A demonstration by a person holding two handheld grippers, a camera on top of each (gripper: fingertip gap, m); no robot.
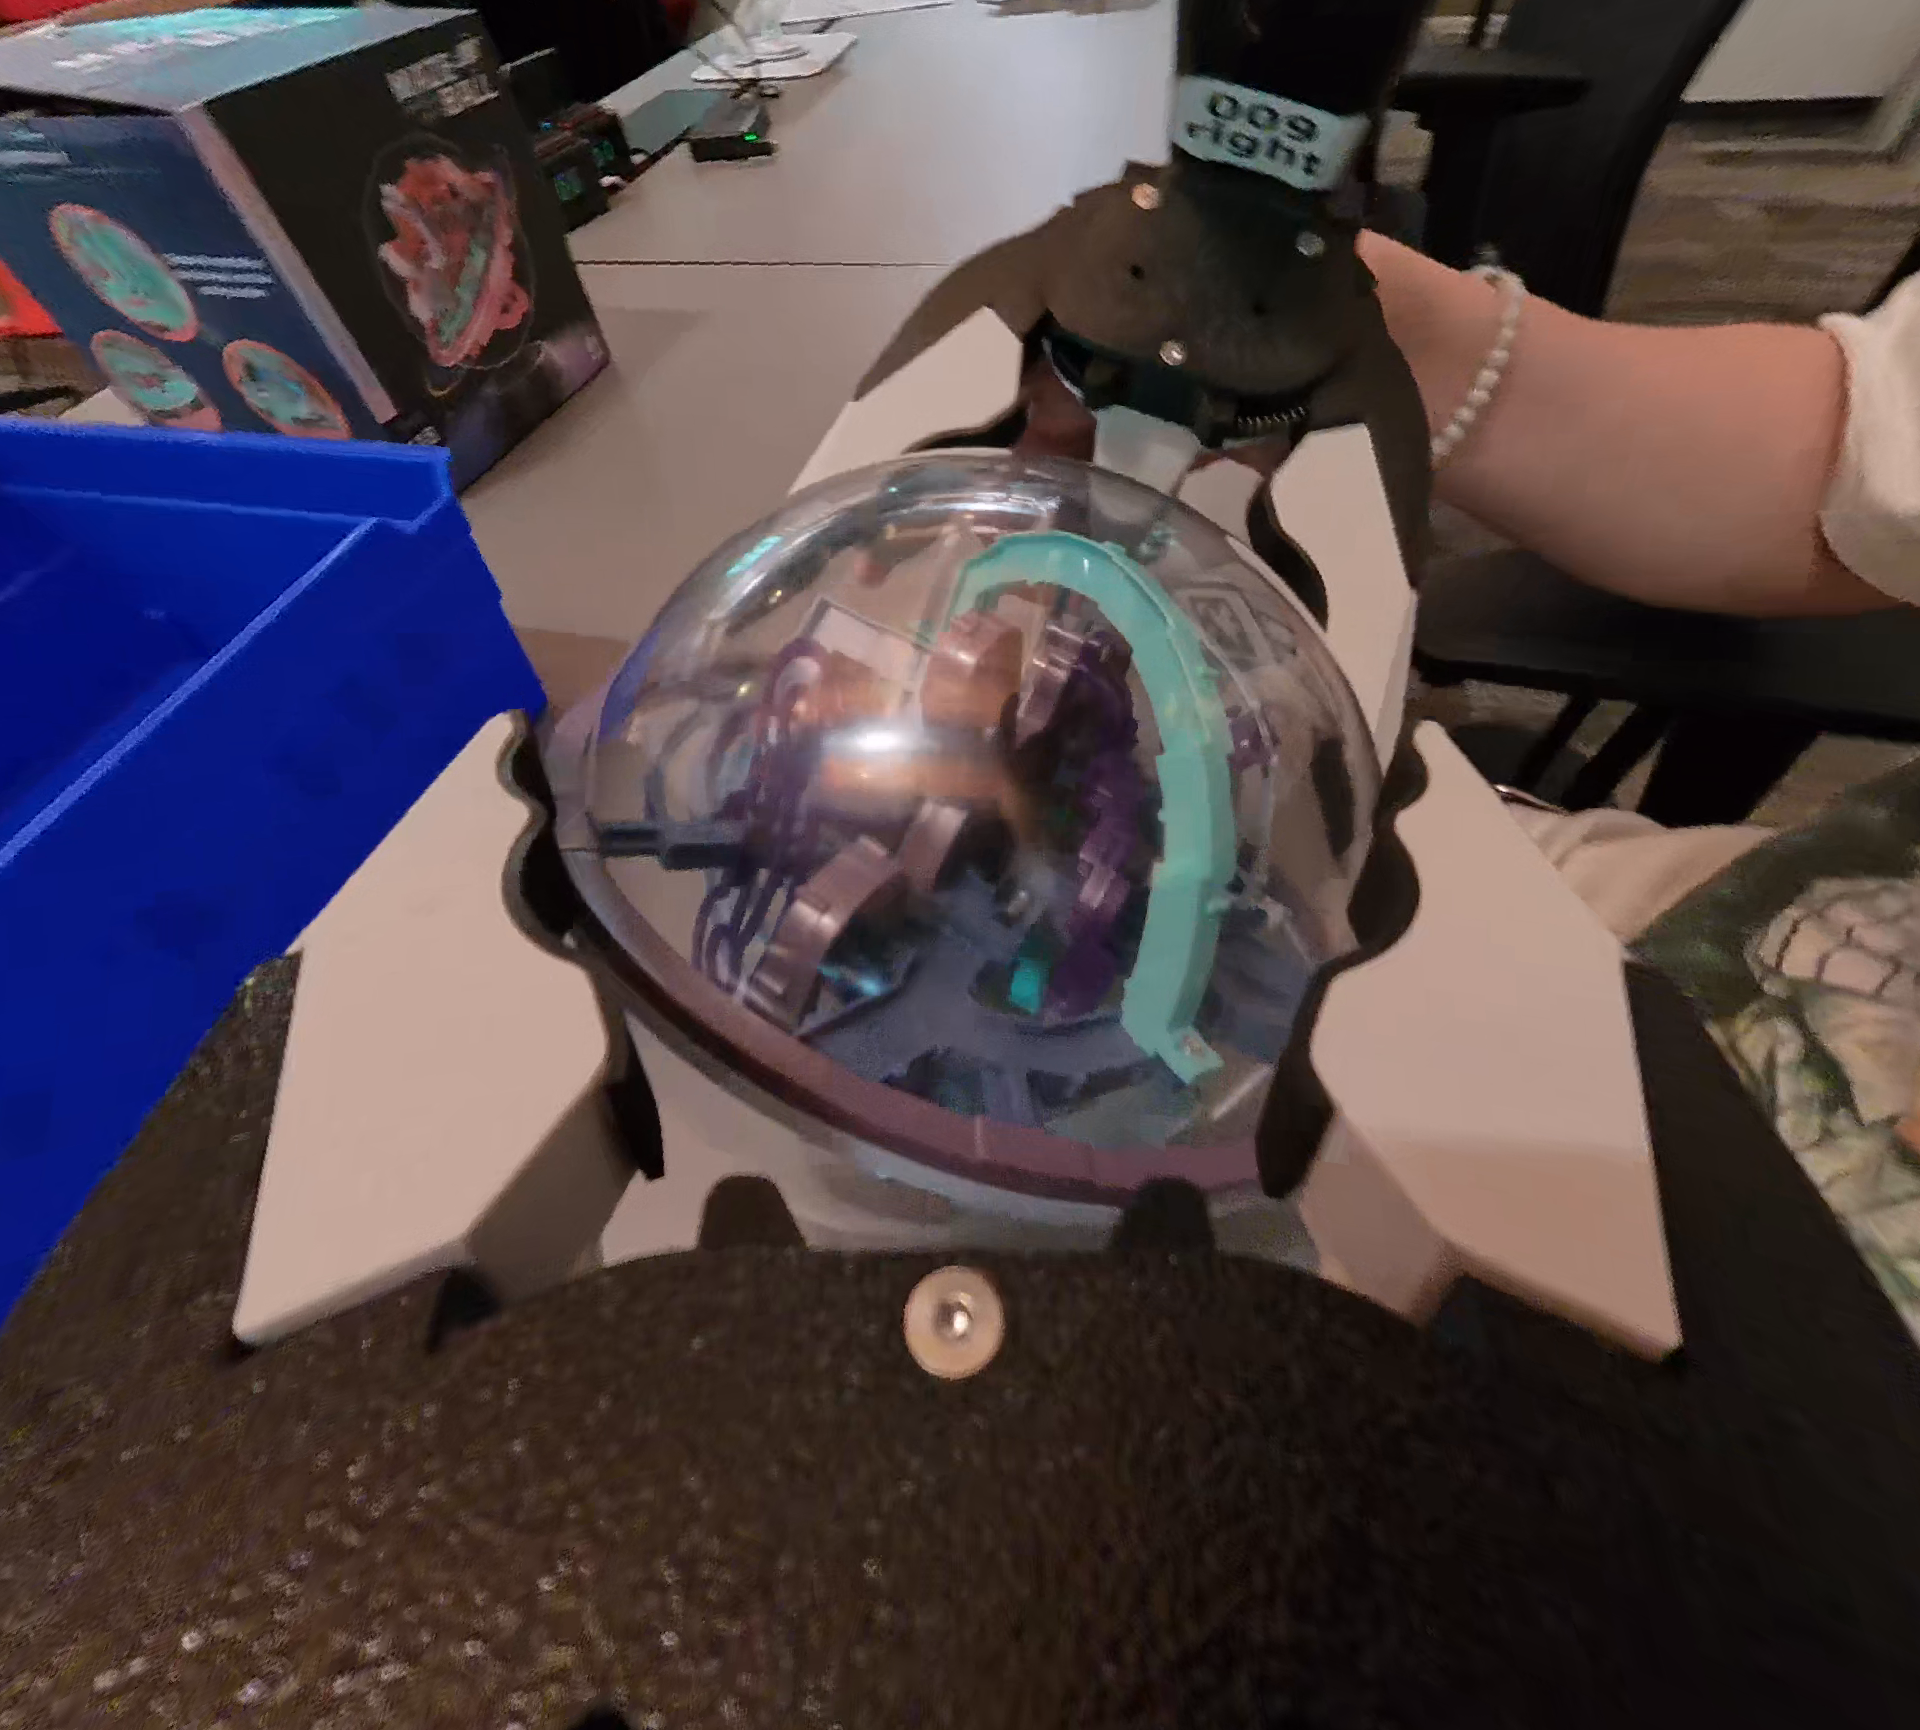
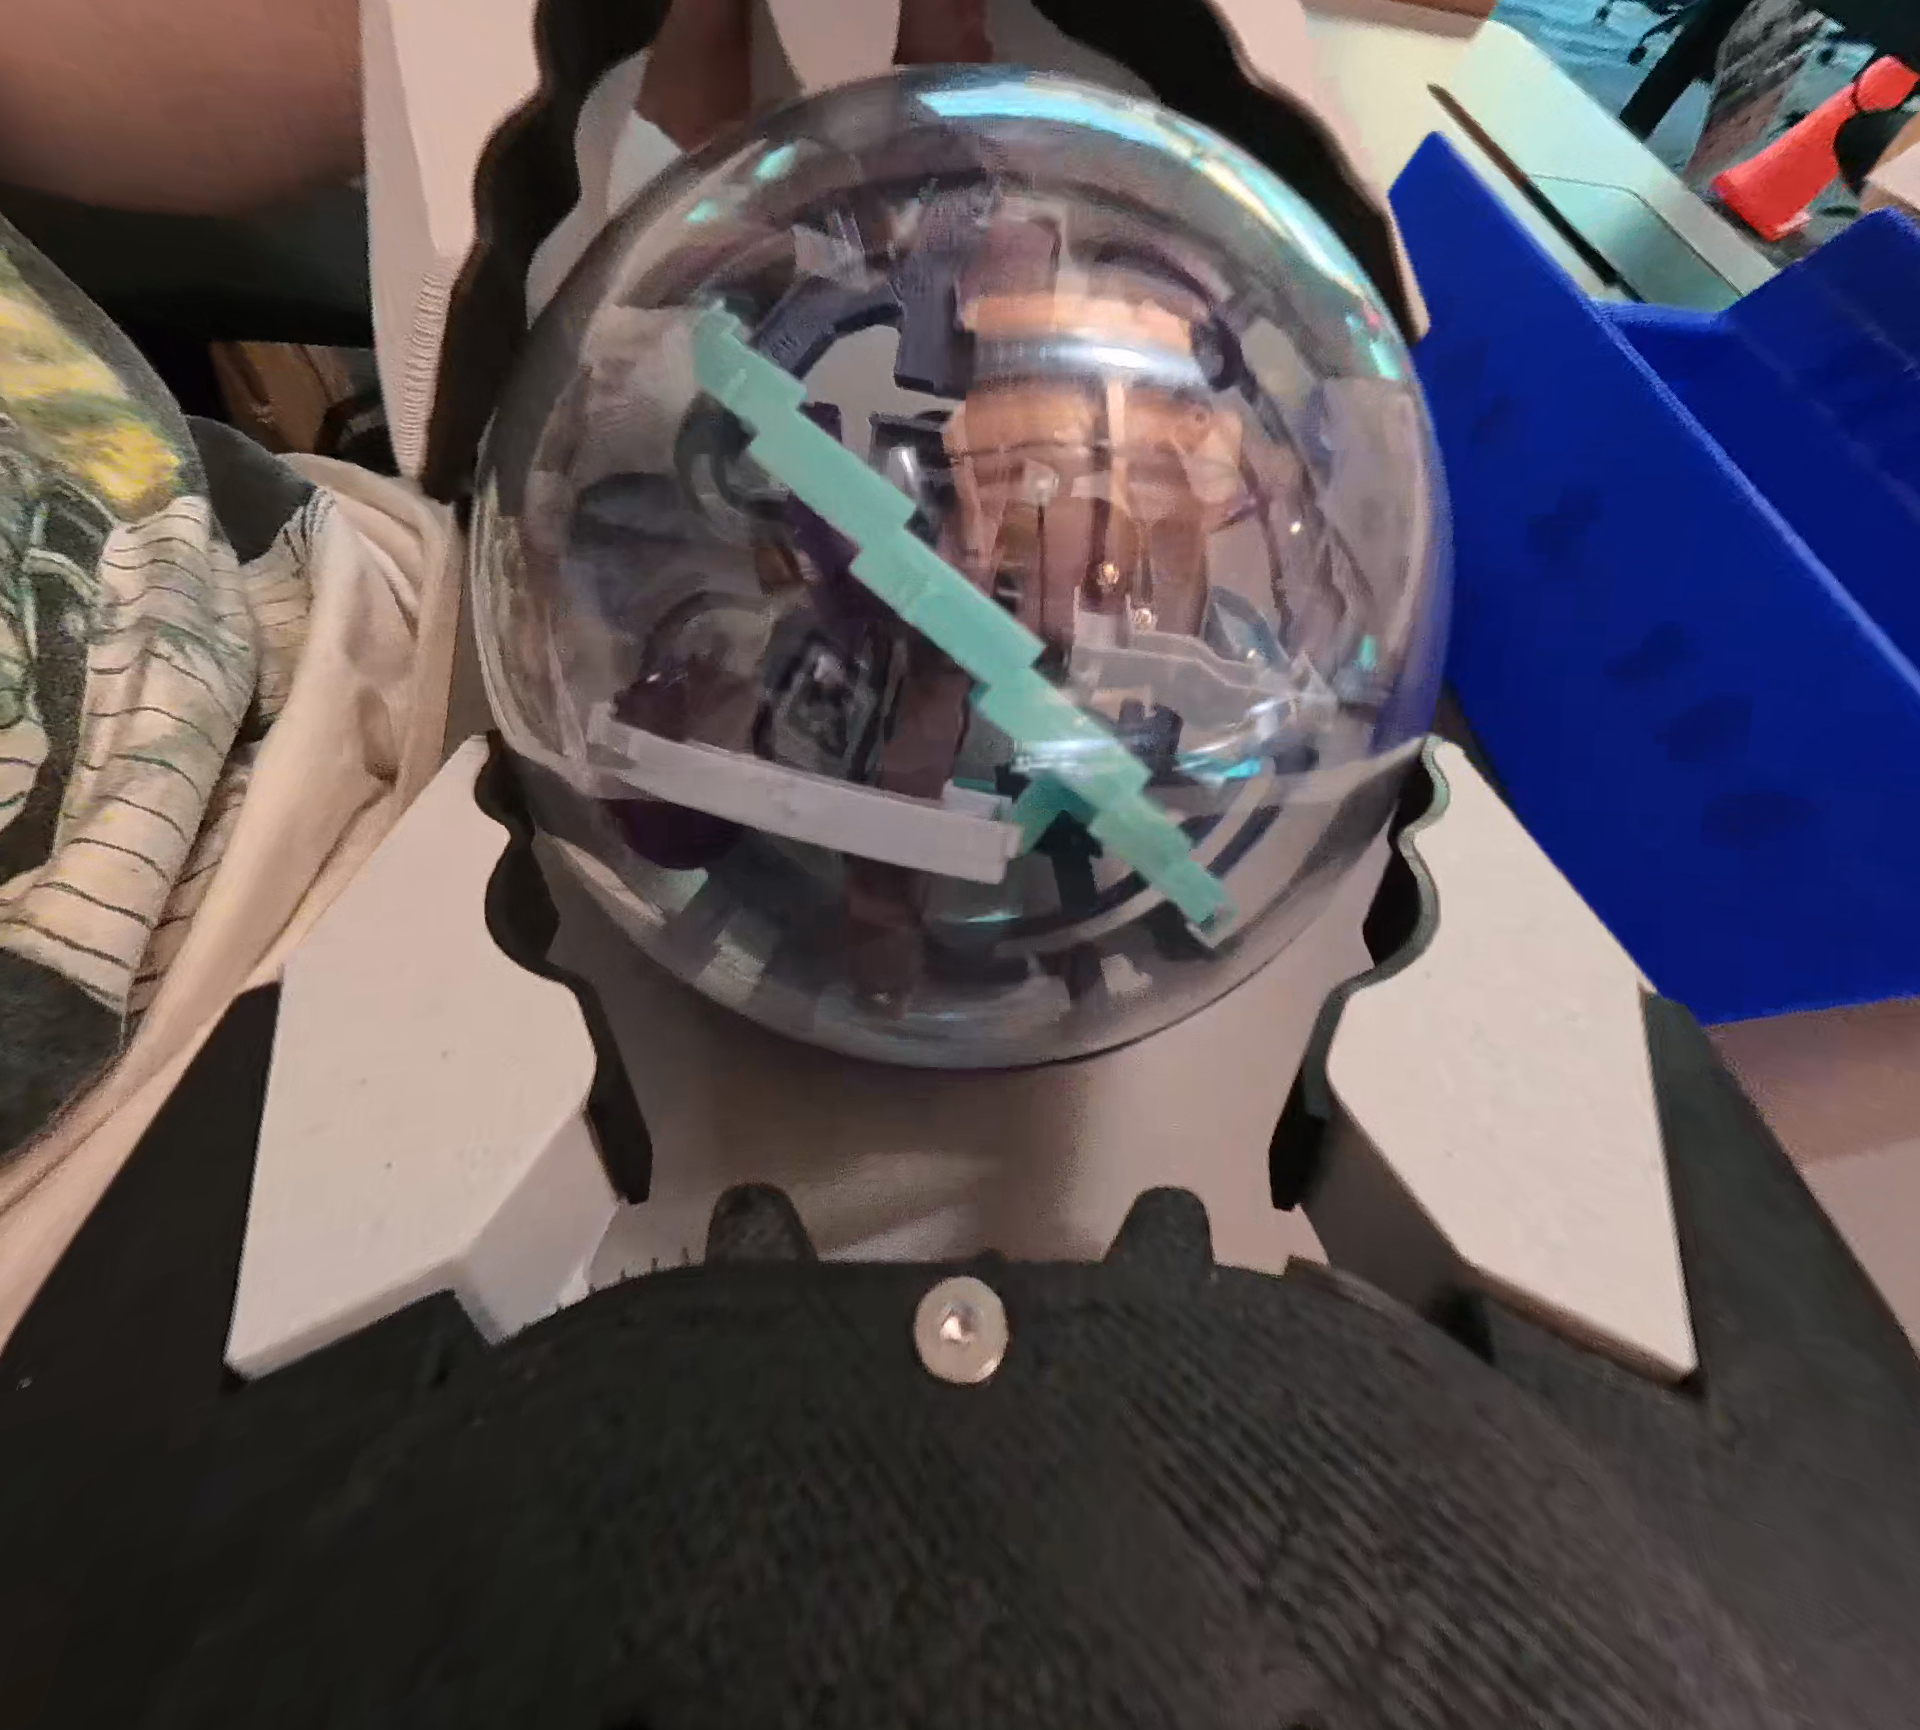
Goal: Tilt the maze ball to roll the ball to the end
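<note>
A clear plastic maze ball (image 1: 935, 807) with teal, purple and brown tracks inside sits at centre, clamped between both grippers: the left gripper (image 1: 961, 787) presses its sides at 6 o'clock, the right gripper (image 1: 1132, 475) at 12. An open blue plastic bin (image 1: 208, 662) stands at 9 o'clock on the pale bench (image 1: 883, 163); its contents cannot be told.

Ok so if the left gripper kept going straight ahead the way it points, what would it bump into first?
The clear maze ball, already cradled between its fingers; beyond that, probably the right gripper facing it.
</note>
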